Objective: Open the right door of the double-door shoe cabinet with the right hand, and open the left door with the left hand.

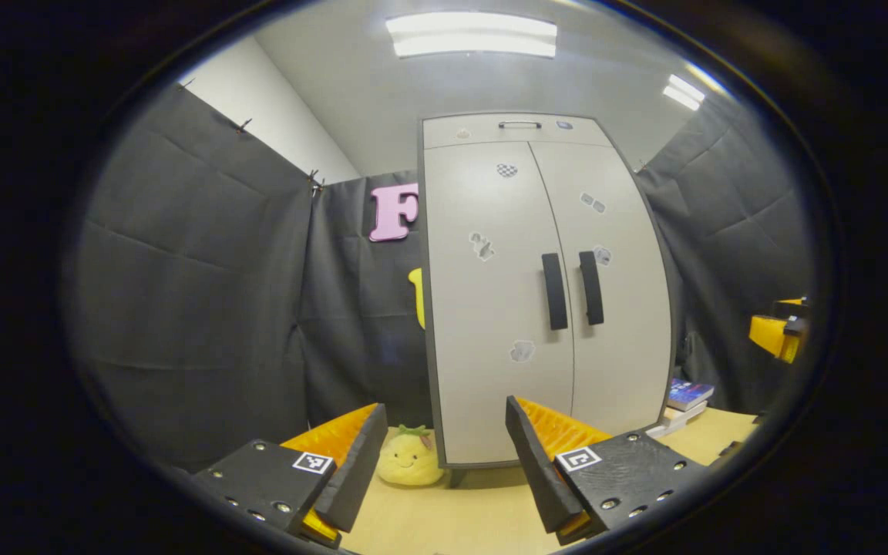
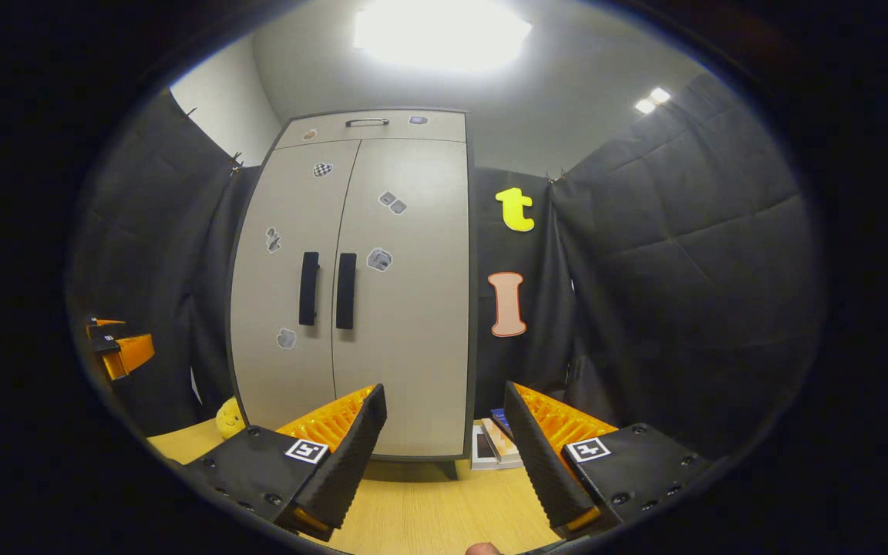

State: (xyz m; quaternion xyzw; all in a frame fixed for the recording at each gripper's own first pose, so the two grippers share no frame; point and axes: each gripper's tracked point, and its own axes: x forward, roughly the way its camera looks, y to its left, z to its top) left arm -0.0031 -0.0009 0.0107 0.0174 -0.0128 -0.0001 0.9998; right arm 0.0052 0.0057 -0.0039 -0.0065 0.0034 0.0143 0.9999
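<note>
The pale grey double-door shoe cabinet (image 1: pixel 536 293) (image 2: pixel 351 293) stands upright on the wooden table with both doors closed. Its left door handle (image 1: pixel 554 291) (image 2: pixel 308 288) and right door handle (image 1: pixel 590 287) (image 2: pixel 346 290) are dark vertical bars side by side at the centre seam. My left gripper (image 1: pixel 444 447) is open, well short of the cabinet and low, left of the handles. My right gripper (image 2: pixel 444 439) is open too, far from the cabinet, aimed past its right edge. Each gripper appears at the far edge of the other's view, the right (image 1: pixel 779 333) and the left (image 2: pixel 116 347).
A yellow plush toy (image 1: pixel 411 456) (image 2: pixel 230 418) lies at the cabinet's lower left corner. Books (image 1: pixel 687 401) (image 2: pixel 494 443) are stacked at its lower right. Black cloth walls close in on both sides. A top drawer with a small handle (image 1: pixel 519 124) sits above the doors.
</note>
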